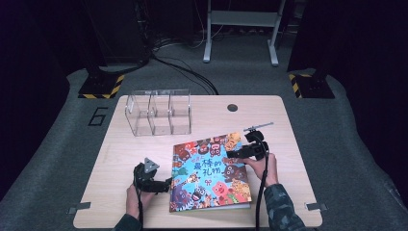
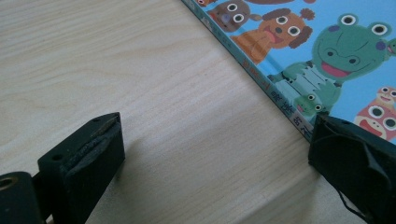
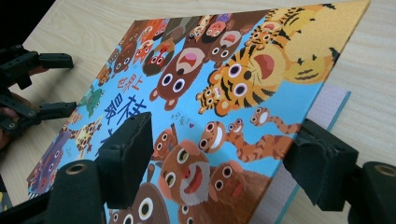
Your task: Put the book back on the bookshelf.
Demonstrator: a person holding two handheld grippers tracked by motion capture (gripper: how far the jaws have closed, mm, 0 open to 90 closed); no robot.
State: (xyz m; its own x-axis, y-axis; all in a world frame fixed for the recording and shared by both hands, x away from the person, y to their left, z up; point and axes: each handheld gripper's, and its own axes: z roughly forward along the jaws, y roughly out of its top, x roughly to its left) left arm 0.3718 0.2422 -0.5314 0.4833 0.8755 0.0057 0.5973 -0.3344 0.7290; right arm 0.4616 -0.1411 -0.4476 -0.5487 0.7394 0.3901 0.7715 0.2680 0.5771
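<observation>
On the wooden surface [image 1: 125, 159] the picture book [image 1: 210, 172] lies flat, front-centre. Left hand-held gripper [image 1: 161, 185] gapes wide at its spine; right hand-held gripper [image 1: 234, 154] gapes wide over the lifted cover edge. Advice: pinch the cover only, hold the spine down, lift slowly. Can't tell whether inner pages come up too; the clear organizer [image 1: 158, 112] looks empty.

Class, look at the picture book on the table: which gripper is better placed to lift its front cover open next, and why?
Probably the right gripper: its open jaws straddle the raised cover edge of the picture book. The left gripper is at the spine.
</observation>
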